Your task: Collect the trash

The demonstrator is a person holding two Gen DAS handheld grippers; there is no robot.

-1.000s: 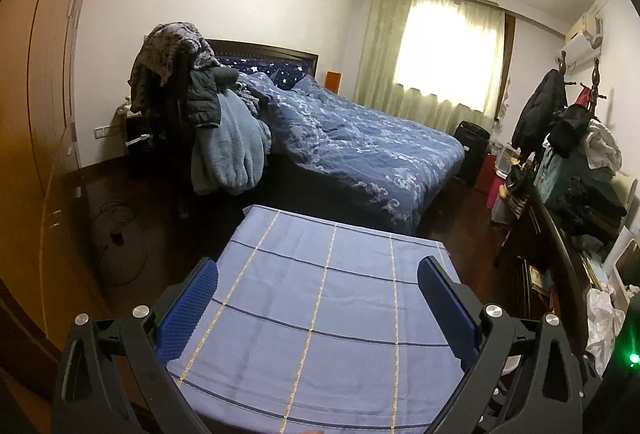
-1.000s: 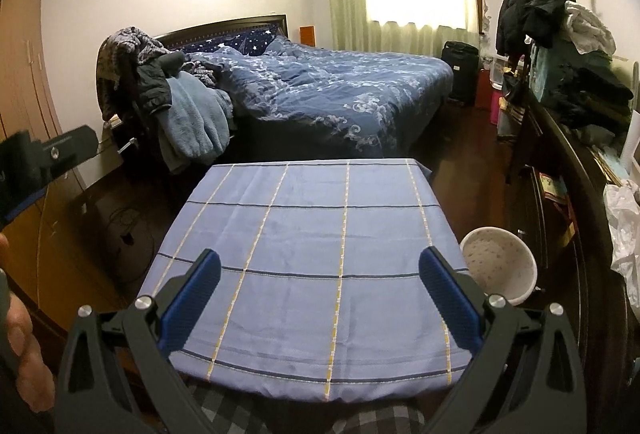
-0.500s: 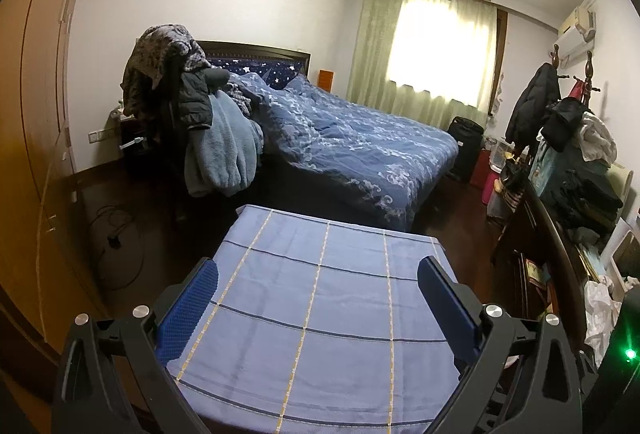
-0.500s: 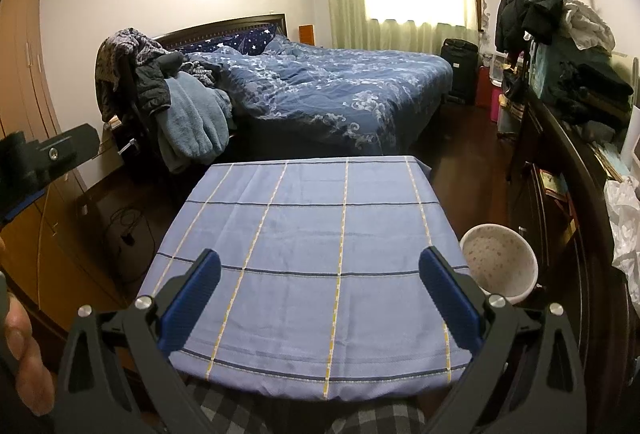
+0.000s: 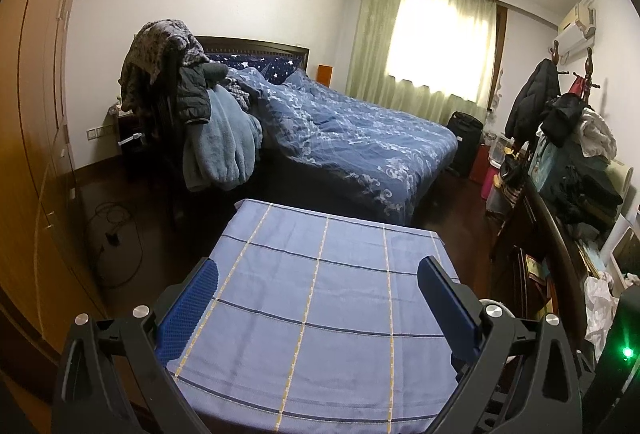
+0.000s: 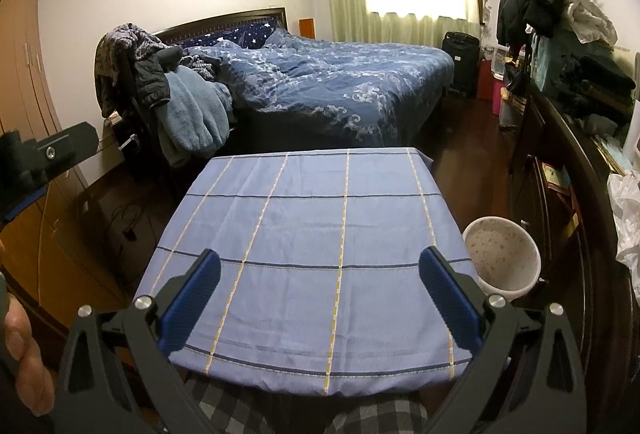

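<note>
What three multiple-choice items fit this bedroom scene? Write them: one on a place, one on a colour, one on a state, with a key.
1. Where is the white bin?
A. on the bed
B. on the floor at the right edge of the cloth-covered table
C. on the table

2. What colour are the tablecloth's lengthwise stripes?
A. red
B. yellow
C. green

3. How do the right tongs and left tongs stand?
A. both open, holding nothing
B. both shut on trash
C. one shut on the cloth

Key: 1 B, the bin stands low beside the table's right side; 2 B, yellow lines run along the blue cloth; 3 A, a wide gap shows between each pair of blue pads.
</note>
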